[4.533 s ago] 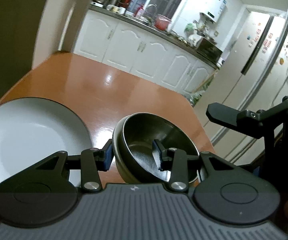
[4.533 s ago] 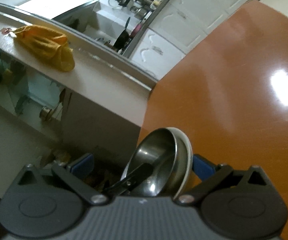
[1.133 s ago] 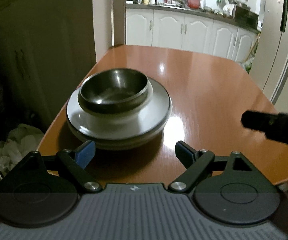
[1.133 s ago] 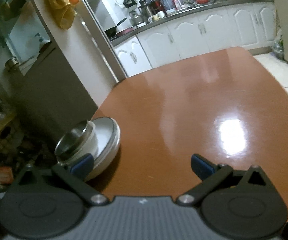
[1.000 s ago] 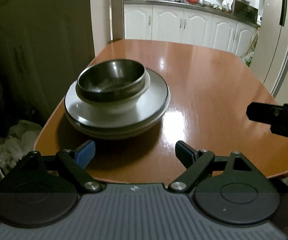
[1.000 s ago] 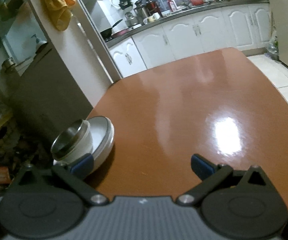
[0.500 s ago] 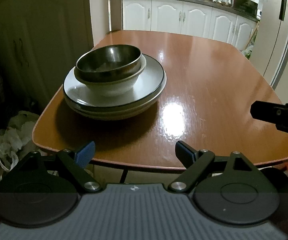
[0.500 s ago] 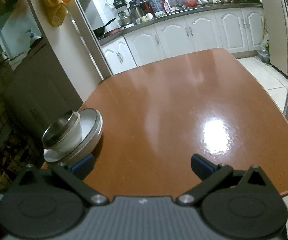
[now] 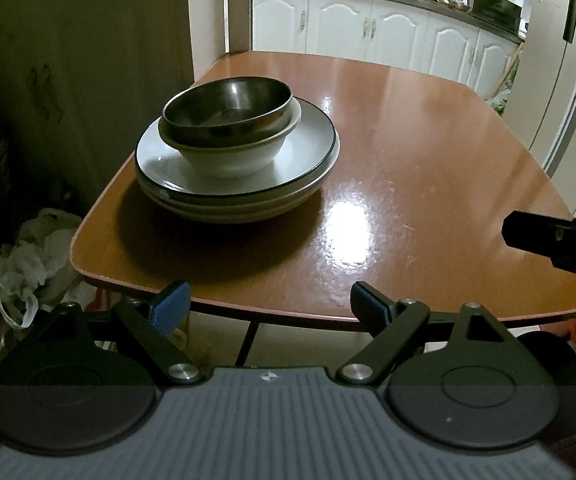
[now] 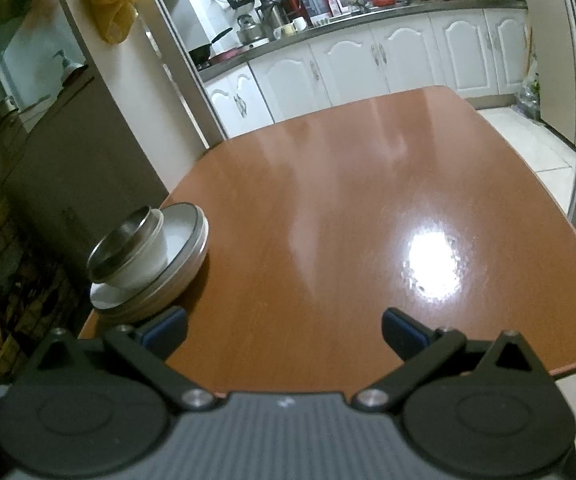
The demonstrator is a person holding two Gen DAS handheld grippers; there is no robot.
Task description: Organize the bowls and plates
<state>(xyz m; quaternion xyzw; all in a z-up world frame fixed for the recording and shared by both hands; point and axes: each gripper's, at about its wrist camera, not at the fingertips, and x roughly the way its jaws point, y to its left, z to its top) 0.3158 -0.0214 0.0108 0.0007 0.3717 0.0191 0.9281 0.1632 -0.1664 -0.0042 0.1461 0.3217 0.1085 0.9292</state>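
On the near left corner of the brown table (image 9: 407, 152) sits one neat pile of dishes. At the bottom are the plates (image 9: 240, 196), big and wide, so the pile has a flat base. On top of them rests a white bowl (image 9: 232, 156), and a shiny metal bowl (image 9: 228, 104) sits inside the white one. Big things go under and small things go on top, so I think the pile will not tip. The metal bowl leans a little to one side in the white bowl, but it looks snug.

The left gripper (image 9: 268, 300) hangs in the air just off the table's near edge, looking at the pile. Its jaws are spread wide and there is nothing between them. The right gripper (image 10: 284, 330) is over the near edge too, more to the right, and the pile is off to its left side. Its jaws are also wide apart and hold nothing. Its dark tip pokes into the right side of the left view.

Both grippers are well apart from the dishes. No other plate or bowl shows on the table, so I think the tidy-up job is done, or very close to done. The pile sits close to the table corner, so a bump could knock it off.
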